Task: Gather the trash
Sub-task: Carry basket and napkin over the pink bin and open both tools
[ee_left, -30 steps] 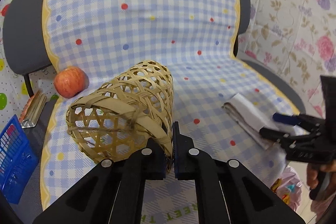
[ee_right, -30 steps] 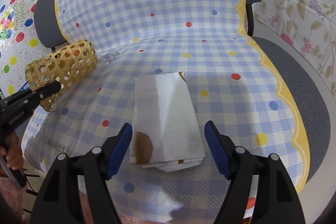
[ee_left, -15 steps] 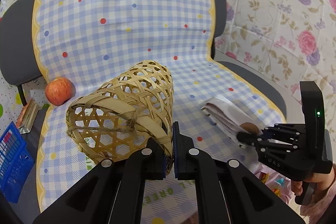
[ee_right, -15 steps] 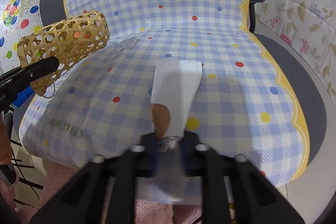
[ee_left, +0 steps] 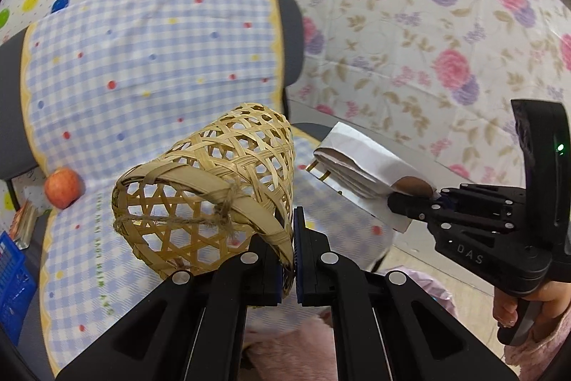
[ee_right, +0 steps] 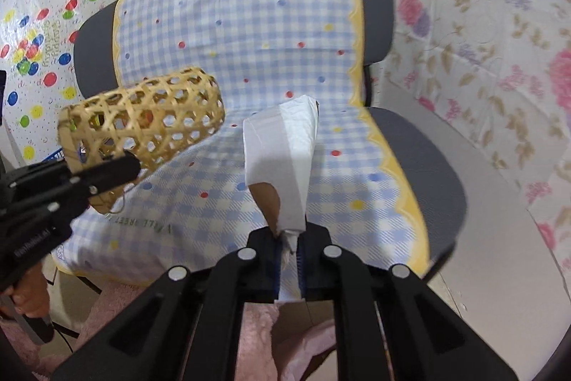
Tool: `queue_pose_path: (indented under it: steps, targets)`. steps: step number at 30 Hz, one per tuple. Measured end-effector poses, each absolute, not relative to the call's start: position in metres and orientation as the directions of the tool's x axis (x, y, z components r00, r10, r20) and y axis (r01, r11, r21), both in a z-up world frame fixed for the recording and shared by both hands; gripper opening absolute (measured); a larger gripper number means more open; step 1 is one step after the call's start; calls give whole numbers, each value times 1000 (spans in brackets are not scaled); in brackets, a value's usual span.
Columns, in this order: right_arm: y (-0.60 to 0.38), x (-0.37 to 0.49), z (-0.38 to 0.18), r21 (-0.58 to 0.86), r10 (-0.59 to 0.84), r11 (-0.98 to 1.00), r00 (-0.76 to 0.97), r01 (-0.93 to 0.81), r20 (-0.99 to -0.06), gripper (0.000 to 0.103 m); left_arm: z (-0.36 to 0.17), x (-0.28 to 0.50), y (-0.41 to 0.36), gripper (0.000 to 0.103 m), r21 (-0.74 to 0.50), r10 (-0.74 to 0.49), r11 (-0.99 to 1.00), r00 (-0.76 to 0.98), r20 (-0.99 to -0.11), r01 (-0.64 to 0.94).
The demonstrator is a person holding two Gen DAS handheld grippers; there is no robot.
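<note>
The right gripper [ee_right: 288, 247] pinches the folded paper bag [ee_right: 282, 152] by its end (light, floppy, easily torn); the left gripper [ee_left: 293, 250] clamps the woven bamboo basket [ee_left: 207, 188] by its stiff rim.

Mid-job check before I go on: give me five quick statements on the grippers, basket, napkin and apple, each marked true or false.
1. The left gripper is shut on the rim of the woven bamboo basket. True.
2. The right gripper is open and holds nothing. False: it is shut on the folded white paper napkin.
3. The napkin lies flat on the chair seat. False: it is held up off the checked seat cover.
4. The apple is inside the basket. False: it rests on the seat cover, left of the basket.
5. The napkin is outside the basket. True.
</note>
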State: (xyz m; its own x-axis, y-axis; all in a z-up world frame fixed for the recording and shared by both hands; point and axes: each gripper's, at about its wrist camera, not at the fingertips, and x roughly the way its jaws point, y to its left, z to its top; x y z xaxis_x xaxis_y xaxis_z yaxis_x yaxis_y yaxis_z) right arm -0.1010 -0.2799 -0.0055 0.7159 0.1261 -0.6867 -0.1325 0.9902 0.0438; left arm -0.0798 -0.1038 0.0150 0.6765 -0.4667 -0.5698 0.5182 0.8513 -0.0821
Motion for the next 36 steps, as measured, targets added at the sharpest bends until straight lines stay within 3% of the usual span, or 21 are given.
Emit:
queue_pose_path:
  steps: [14,27,34,36]
  targets:
    - [-342,-209,-3,7,-74,994,724,108,-686,8,-2,-147,-159,5,-47,-580,732,586,-566,679]
    - [-379,-264,-58,-1,-168,964,608,265,-776,8,-59,-177,-228,6,-105,-615,558,325,-718,823]
    - [-403,-256,-100,55,-134,948,551,313,-824,8,-87,-165,-258,6,-121,-570,536,253,-782,835]
    - [-407,-254,-110,78,-111,946,540,315,-834,13,-94,-161,-263,9,-120,-555,538,244,-795,835]
